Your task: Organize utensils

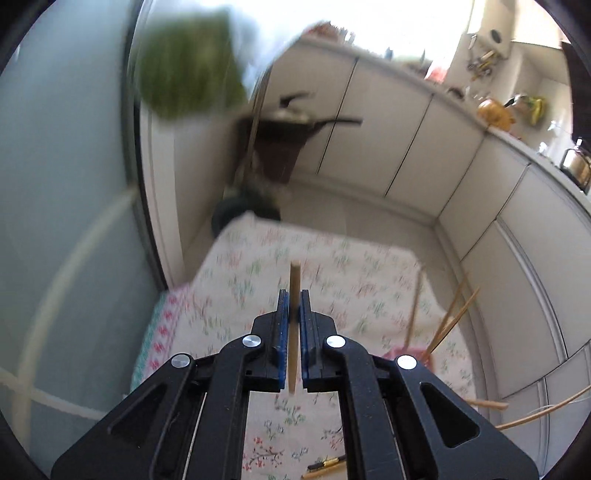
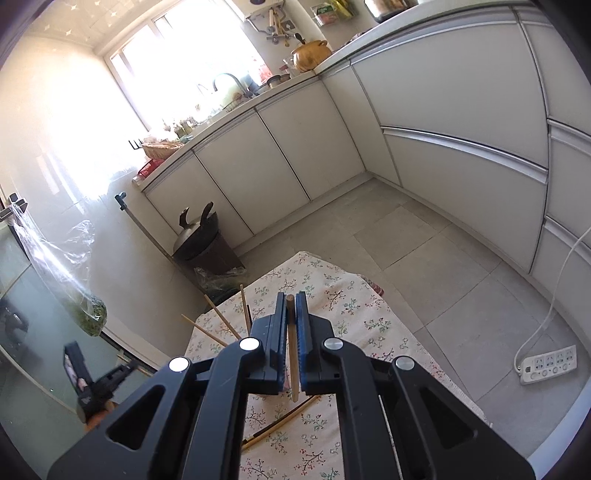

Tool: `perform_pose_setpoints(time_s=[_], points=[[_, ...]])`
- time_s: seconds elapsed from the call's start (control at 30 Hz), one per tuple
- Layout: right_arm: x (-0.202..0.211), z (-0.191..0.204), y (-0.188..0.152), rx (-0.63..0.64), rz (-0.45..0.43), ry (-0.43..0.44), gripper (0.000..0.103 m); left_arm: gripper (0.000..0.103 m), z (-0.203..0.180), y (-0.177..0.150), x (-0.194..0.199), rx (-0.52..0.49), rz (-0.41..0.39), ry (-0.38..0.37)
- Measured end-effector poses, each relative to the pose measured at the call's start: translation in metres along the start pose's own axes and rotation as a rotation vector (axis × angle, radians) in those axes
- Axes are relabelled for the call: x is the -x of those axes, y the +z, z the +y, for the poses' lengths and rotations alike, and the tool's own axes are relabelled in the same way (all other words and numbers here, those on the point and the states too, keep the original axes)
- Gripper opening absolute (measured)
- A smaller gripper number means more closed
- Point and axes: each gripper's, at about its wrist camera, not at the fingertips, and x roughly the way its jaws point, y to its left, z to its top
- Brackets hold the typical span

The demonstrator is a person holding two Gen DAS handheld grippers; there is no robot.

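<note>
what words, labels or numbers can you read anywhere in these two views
None can be read.
Green packet on the upper wall shelf: print too small.
White power strip on the floor: markings too small.
Dark handheld device at the lower left: its panel is blurred.

No text, label, brand, number or sign can be read in either view. The packets on the shelf (image 2: 334,11) above the brown pot (image 2: 310,55) carry print, but it is too small and blurred to make out.
</note>
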Motion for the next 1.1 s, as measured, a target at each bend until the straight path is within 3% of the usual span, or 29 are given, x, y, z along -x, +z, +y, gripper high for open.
perform_pose_setpoints(time_s=[0.17,0.37,0.5,0.83,0.87,0.97,1.1], points=[[-0.005,0.001,0.001,0.002,0.008,0.002,0.005,0.005,-0.03,0.036,0.039,-0.039,-0.107,-0.068],[-0.01,0.002,0.001,0.011,0.01,-0.008,0.005,0.005,-0.069,0.048,0.058,-0.097,-0.16,-0.161],[-0.012,-0.001,0.002,0.009,0.01,-0.016,0.005,0.005,-0.091,0.045,0.049,-0.121,-0.149,-0.212],[-0.021,0.002,-0.001,0.017,0.027,-0.037,0.005,0.006,-0.113,0.006,-0.01,-0.182,-0.046,-0.198],[-0.021,0.003,-0.001,0.018,0.027,-0.038,0.005,0.007,-0.115,0.002,-0.016,-0.195,-0.029,-0.206],[-0.02,0.005,0.0,0.021,0.013,-0.045,0.005,0.039,-0.106,-0.01,-0.02,-0.161,-0.029,-0.241],[-0.011,0.009,0.007,0.005,-0.032,-0.046,0.005,0.042,-0.078,-0.008,0.0,-0.035,-0.101,-0.247]])
